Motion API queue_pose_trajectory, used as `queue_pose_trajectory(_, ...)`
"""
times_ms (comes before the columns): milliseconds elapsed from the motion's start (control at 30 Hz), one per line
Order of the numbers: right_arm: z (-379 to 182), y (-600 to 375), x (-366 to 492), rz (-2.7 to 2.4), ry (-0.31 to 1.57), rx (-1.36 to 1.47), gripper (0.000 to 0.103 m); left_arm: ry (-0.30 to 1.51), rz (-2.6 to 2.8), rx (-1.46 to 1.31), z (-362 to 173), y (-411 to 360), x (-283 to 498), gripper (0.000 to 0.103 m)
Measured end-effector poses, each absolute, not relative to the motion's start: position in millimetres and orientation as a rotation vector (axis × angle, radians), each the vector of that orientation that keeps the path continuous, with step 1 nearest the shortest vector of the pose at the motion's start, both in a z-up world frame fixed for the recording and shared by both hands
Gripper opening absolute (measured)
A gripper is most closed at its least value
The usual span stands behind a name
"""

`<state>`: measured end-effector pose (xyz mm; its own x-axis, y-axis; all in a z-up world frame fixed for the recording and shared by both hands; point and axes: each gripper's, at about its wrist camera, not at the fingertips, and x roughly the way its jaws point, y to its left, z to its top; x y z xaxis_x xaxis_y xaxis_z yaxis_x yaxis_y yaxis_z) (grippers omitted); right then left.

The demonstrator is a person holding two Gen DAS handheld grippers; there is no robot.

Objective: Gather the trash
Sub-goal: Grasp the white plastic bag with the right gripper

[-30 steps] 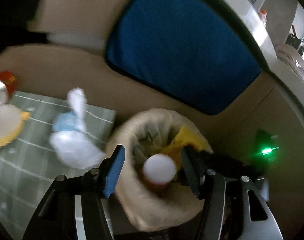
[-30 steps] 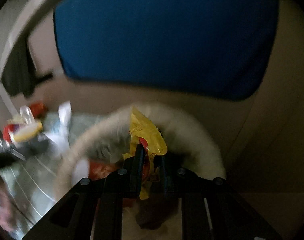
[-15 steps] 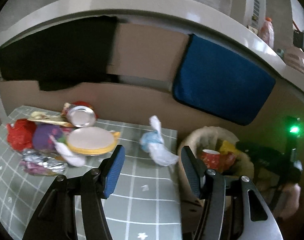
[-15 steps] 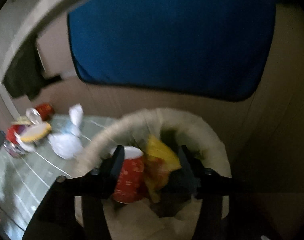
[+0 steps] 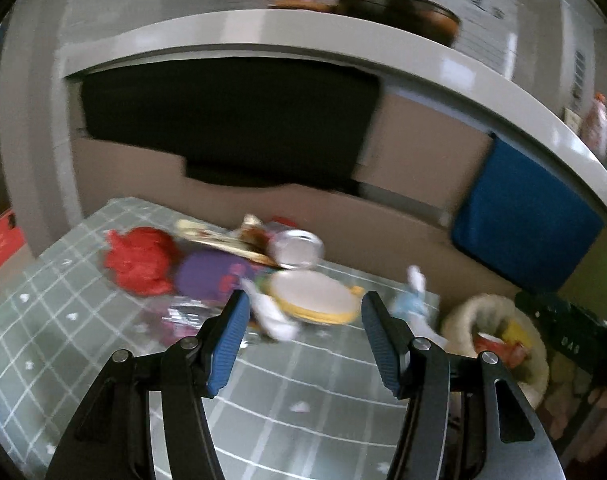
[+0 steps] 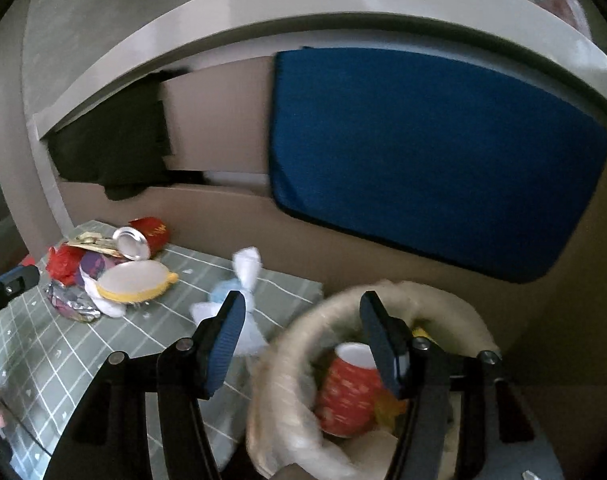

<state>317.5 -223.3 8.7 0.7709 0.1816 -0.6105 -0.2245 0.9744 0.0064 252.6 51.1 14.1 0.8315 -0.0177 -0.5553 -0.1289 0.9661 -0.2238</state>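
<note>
Left gripper (image 5: 303, 334): blue-padded jaws spread wide, nothing between them. A second ago its camera looked straight down into the cream fabric-lined trash basket (image 5: 459, 312); the view has since swung over to the grey-green checked tablecloth (image 5: 83, 360), and the basket now sits at the right edge of the left wrist view.

Right gripper (image 6: 301, 334): jaws released and empty, above the basket rim (image 6: 443, 300). A second ago they were clenched on a yellow crumpled snack wrapper (image 6: 417, 332); that wrapper now lies inside the basket, only a sliver visible past the right finger. Half a second ago the jaws were already apart. The basket also holds a red paper cup with white rim (image 6: 349, 392), tilted.

Trash remaining on the cloth:
- white-and-pale-blue knotted plastic bag (image 6: 243, 280), nearest the basket, just beside its rim.
- round yellow-rimmed container with pale lid (image 5: 311, 298), seen framed between the left jaws but beyond them.
- red drink can lying on its side, silver end facing out (image 6: 137, 240).
- red crumpled wrapper (image 5: 139, 260), purple rounded packet (image 5: 207, 274), silver foil scrap (image 6: 69, 302), clustered together with the can.

Left wrist view is motion-blurred; fine detail in the pile cannot be resolved.
</note>
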Motion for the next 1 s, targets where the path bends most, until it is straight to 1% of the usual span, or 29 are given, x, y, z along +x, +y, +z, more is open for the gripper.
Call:
queue_pose_trajectory(233,-13,-177,346,0.333,0.742,-0.059,0.057,0.582,0.183,-0.357,6,123,248,0.059)
queue_pose_trajectory(400,-40,-151,373,0.363,0.809,-0.067,0.057,0.639,0.189,-0.425,-14,156,252,0.059)
queue_pose_trajectory(533,-61,-140,401,0.340,0.856,-0.065,0.057,0.670,0.123,-0.457,-26,159,255,0.059)
queue_pose_trajectory(733,-91,-134,432,0.338,0.958,-0.032,0.057,0.707,0.009,-0.470,-34,142,264,0.059)
queue_pose_trajectory(767,-94,-132,431,0.339,0.967,-0.047,0.056,0.714,-0.010,-0.478,-35,140,266,0.059)
queue_pose_trajectory(800,-94,-129,427,0.346,0.964,-0.077,0.053,0.721,-0.026,-0.485,-37,138,268,0.059)
queue_pose_trajectory(833,-93,-128,425,0.358,0.960,-0.095,0.045,0.728,-0.030,-0.492,-38,136,270,0.059)
queue_pose_trajectory(933,-85,-129,406,0.415,0.946,-0.080,0.041,0.727,-0.006,-0.516,-42,137,272,0.059)
queue_pose_trajectory(1000,-74,-136,391,0.443,0.924,-0.033,0.040,0.710,0.012,-0.537,-44,141,269,0.059)
